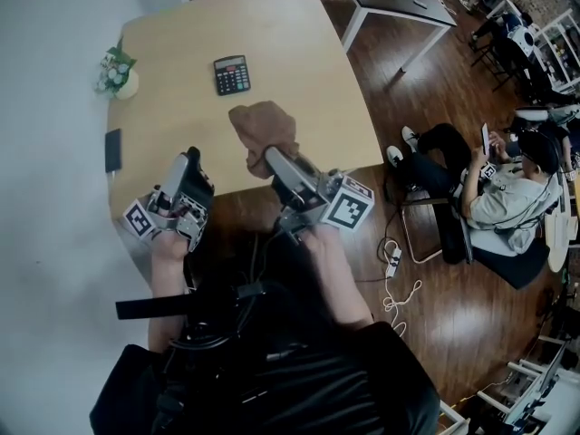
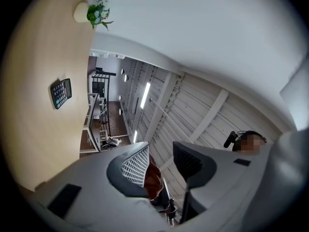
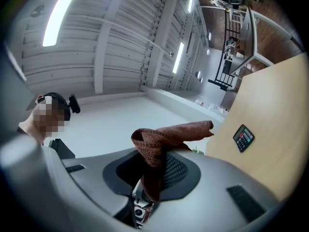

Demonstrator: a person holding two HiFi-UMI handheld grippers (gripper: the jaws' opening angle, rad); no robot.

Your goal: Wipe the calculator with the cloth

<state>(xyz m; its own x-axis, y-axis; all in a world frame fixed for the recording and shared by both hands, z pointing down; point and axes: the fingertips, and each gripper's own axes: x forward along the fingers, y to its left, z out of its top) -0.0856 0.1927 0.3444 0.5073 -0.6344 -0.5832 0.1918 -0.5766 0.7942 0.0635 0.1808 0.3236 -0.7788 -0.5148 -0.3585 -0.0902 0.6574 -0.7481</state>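
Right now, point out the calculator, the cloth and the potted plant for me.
calculator point(image 1: 232, 74), head view, middle of its keypad.
cloth point(image 1: 265, 127), head view, middle of the bunched brown fabric.
potted plant point(image 1: 115, 71), head view, on its leaves and flowers.

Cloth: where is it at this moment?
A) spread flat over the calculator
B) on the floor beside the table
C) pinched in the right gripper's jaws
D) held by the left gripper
C: in the right gripper view the brown cloth is clamped between the jaws of the right gripper, and the head view shows it bunched at that gripper's tip, apart from the calculator.
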